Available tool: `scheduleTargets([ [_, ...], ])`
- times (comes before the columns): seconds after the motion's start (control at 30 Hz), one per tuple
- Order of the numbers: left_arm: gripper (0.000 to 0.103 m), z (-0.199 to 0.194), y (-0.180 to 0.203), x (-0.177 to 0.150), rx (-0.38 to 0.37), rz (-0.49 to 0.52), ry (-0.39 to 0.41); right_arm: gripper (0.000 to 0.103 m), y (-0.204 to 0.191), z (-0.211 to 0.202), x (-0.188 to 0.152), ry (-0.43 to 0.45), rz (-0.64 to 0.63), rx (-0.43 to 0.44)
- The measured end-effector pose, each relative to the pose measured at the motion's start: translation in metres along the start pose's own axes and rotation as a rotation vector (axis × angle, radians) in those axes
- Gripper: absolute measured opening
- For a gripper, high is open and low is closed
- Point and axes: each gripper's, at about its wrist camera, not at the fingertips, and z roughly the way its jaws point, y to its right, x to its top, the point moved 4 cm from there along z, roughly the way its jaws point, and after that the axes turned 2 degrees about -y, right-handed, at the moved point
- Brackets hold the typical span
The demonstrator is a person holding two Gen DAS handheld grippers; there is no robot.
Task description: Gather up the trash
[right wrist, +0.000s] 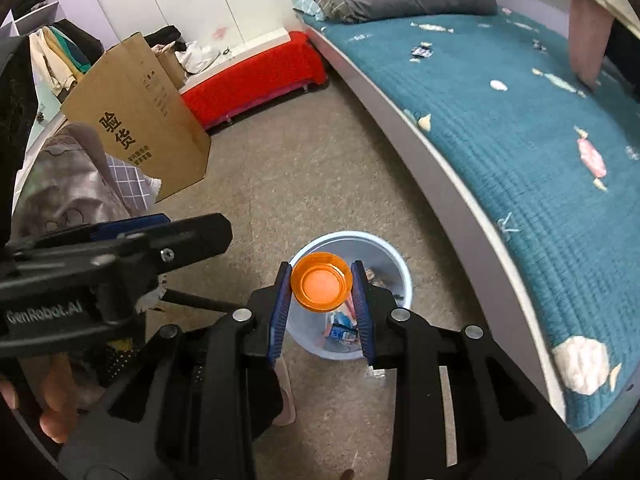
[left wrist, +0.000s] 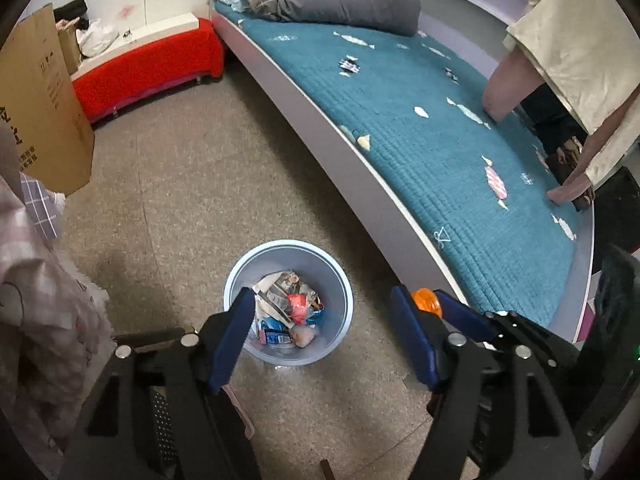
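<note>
Over the floor beside the bed [left wrist: 360, 168], both tongs hang above the pale blue wastebasket [left wrist: 240, 268]. Right tongs [right wrist: 322, 284] are clamped on an orange plastic cup [right wrist: 322, 286], mouth toward the camera, directly above the basket rim — release looks like the step in hand. Best done by centring the cup over the opening, then spreading the pads fully so it drops clear of the rim. Left tongs [left wrist: 324, 308] stand wide apart, nothing between them. Basket already holds crumpled wrappers [left wrist: 290, 304], a small blue carton and other packaging — roughly bottom-filled. More candy wrappers [left wrist: 496, 182] lie scattered on the bed's teal quilt.
</note>
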Motion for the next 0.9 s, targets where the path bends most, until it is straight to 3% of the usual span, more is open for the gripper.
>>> scheduleTargets([
  [0.23, 0.072, -0.01, -0.01, 0.005, 0.113, -0.012, 0.044, 0.03, -0.006, 0.01, 0.007, 0.008, -0.01, 0.023],
  [0.47, 0.081, -0.047, -0.022, 0.017, 0.231, -0.034, 0.18, 0.031, -0.014, 0.016, 0.022, 0.039, -0.006, 0.048],
  [0.53, 0.081, -0.053, -0.027, 0.019, 0.251, -0.051, 0.188, 0.059, -0.013, 0.02, 0.025, 0.046, 0.009, 0.044],
  [0.57, 0.081, -0.055, -0.029, 0.02, 0.25, -0.059, 0.189, 0.065, -0.011, 0.021, 0.026, 0.047, 0.023, 0.036],
  [0.9, 0.081, -0.089, -0.03, 0.01, 0.231, -0.083, 0.216, 0.065, -0.017, -0.012, 0.024, 0.082, 0.02, 0.082],
])
